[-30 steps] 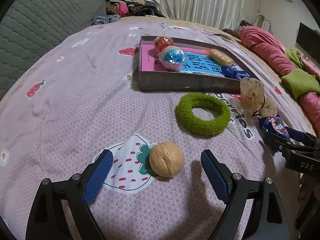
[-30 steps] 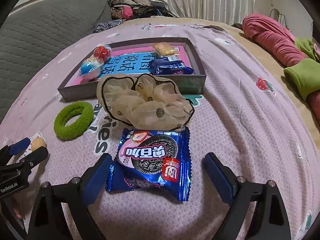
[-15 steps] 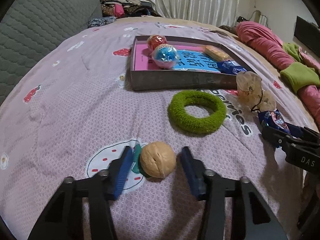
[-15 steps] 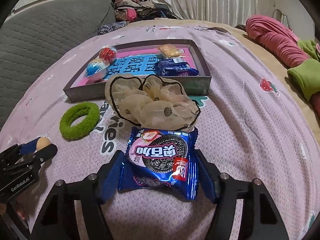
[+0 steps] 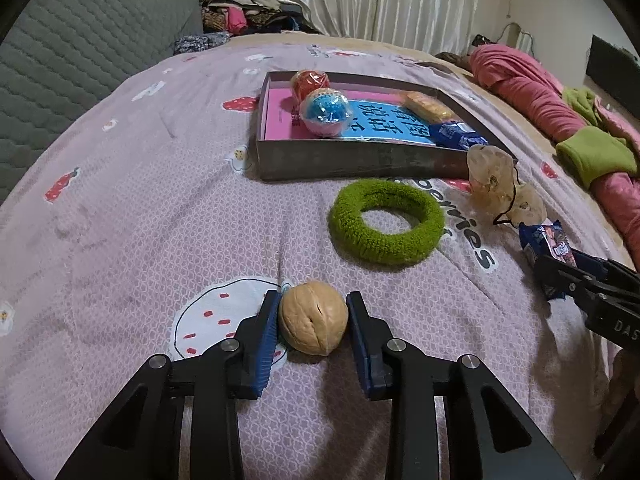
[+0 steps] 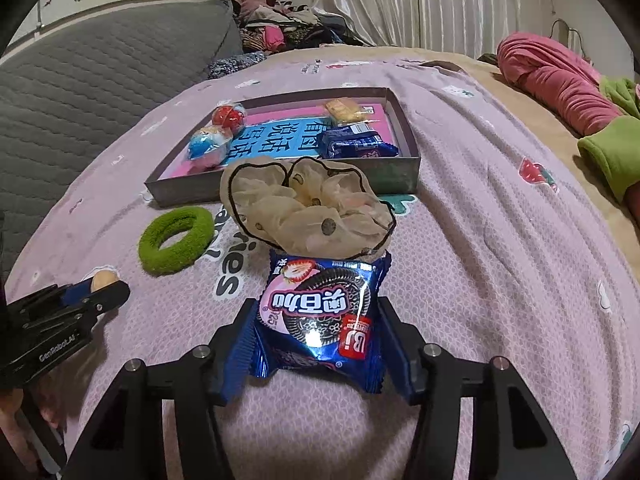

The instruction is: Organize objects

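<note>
My left gripper (image 5: 313, 312) is shut on a tan walnut (image 5: 313, 323) resting on the pink bedspread. My right gripper (image 6: 318, 332) is shut on a blue cookie packet (image 6: 320, 314), which bulges up between the pads. A grey shallow box (image 5: 340, 160) lies further back and holds two wrapped balls (image 5: 326, 111), a yellow snack (image 5: 426, 103) and a blue packet (image 5: 456, 136). A green fuzzy scrunchie (image 5: 386, 227) and a beige sheer scrunchie (image 6: 308, 208) lie between the grippers and the box. The box also shows in the right wrist view (image 6: 402, 176).
A grey quilted headboard (image 5: 80, 48) rises on the left. Rolled pink and green bedding (image 5: 560, 120) lies at the right edge of the bed. A pile of clothes (image 6: 288, 32) sits at the far end by the curtains.
Both grippers have closed from wide open: the left onto the walnut, the right onto the cookie packet. Both have crept a little forward.
</note>
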Tool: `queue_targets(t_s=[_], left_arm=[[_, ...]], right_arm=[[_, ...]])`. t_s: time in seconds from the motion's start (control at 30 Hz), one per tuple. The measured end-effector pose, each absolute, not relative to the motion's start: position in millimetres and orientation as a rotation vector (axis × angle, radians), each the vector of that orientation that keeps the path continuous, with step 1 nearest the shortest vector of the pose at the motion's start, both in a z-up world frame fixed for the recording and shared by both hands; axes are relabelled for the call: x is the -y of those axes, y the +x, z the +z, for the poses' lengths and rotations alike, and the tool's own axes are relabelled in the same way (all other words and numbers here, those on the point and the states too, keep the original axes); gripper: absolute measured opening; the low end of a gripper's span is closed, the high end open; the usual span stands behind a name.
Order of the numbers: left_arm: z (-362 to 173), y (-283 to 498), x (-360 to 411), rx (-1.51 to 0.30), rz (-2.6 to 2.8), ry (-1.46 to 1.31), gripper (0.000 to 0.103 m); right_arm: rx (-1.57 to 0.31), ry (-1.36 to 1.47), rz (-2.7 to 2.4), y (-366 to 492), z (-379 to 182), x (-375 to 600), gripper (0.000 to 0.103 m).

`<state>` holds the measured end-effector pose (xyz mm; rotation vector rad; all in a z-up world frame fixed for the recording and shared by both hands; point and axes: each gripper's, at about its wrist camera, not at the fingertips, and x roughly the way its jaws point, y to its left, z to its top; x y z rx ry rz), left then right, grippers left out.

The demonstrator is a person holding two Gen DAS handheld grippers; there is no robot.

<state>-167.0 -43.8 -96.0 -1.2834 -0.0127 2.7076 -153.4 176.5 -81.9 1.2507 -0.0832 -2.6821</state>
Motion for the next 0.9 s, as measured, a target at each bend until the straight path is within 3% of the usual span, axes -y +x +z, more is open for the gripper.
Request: queue_targets(t_s=[0.9], left_arm=[[-53.4,-117.7,3.6,-0.070,2.683,-1.132,0.034]], right_arm=[[0.090,1.126,-2.683,-95.9,-38.9,-175.5,0.057]])
